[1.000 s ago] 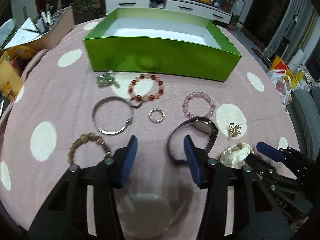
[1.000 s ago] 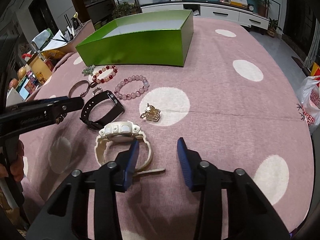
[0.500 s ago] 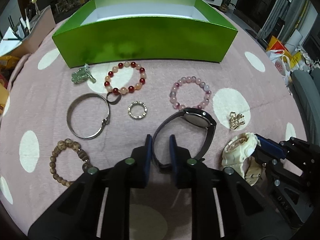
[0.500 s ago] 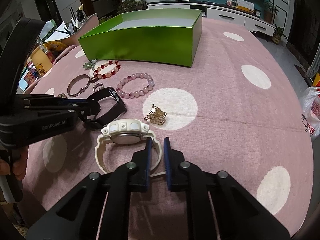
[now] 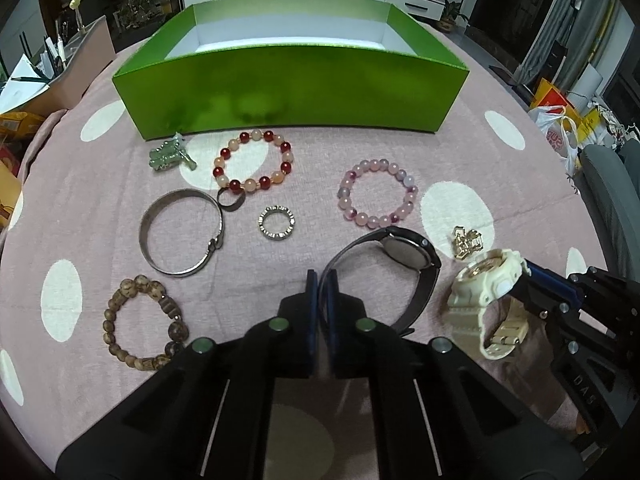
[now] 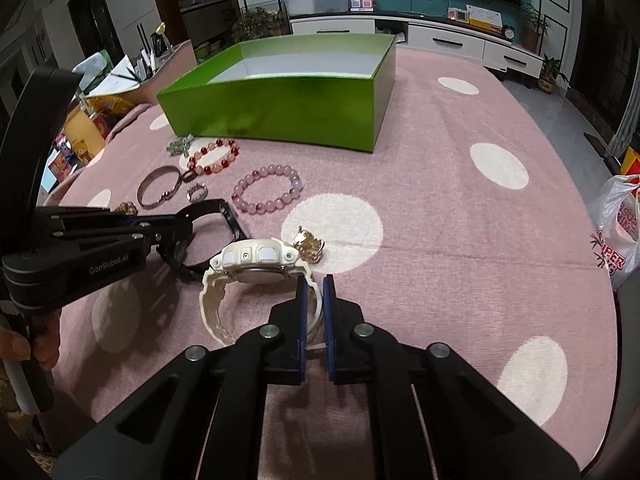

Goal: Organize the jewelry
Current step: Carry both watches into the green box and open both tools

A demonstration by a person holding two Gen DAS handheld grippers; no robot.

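1. The pink tablecloth (image 5: 100,208) with white dots covers the whole table
2. The green box (image 5: 292,88) stands open at the far side, its white floor bare
3. The left gripper (image 5: 322,280) has just been closing and its blue pads now pinch the strap of the black watch (image 5: 404,252)
4. The right gripper (image 6: 313,286) has just been closing too, clamped on the band of the white watch (image 6: 256,264); that watch is tilted up on its side
5. The silver bangle (image 5: 180,236) lies left of the black watch, the wooden bead bracelet (image 5: 140,328) nearer still
6. The red bead bracelet (image 5: 252,166) and the pink bead bracelet (image 5: 376,196) lie just before the box
7. The studded ring (image 5: 276,222), the gold charm (image 5: 466,242) and the green charm (image 5: 170,156) lie loose among them
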